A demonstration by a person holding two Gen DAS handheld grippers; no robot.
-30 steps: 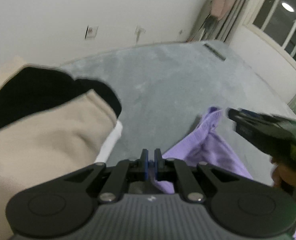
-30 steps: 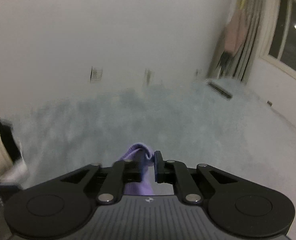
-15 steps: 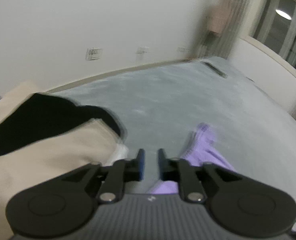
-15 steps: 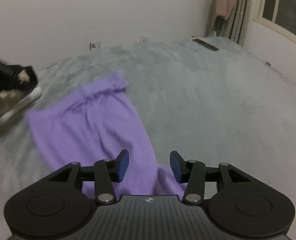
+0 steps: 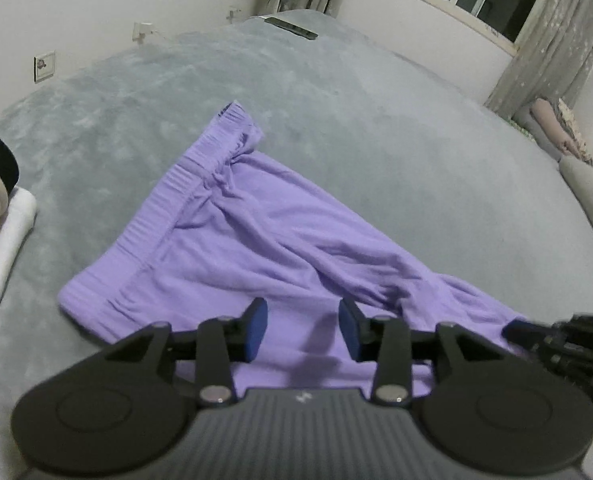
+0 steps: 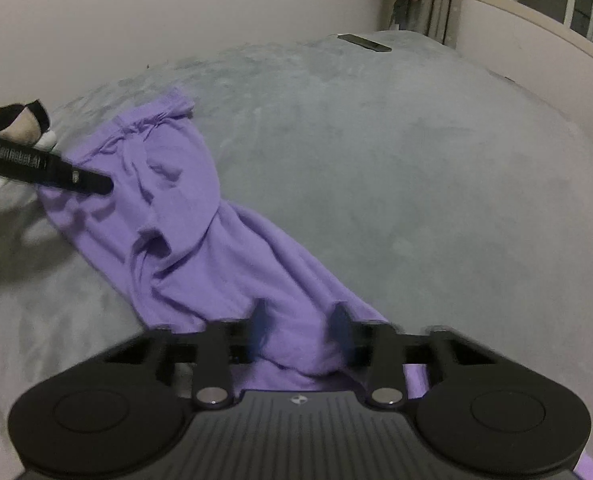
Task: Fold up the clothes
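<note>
You've let go: both the left claw [image 5: 302, 330] and right claw [image 6: 300, 330] now gape over the purple trousers [image 5: 248, 236], dropped rumpled on the bed [image 5: 396, 128], ready for smoothing.

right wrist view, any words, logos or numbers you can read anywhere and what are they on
"GenRobot.AI": my best reading of the blurred white lettering along the side of the left gripper, seen over the purple pants.
A small white logo on the right gripper body: a mark, no letters.
Wall socket plate in the left wrist view: a small mark, too blurred to read.
</note>
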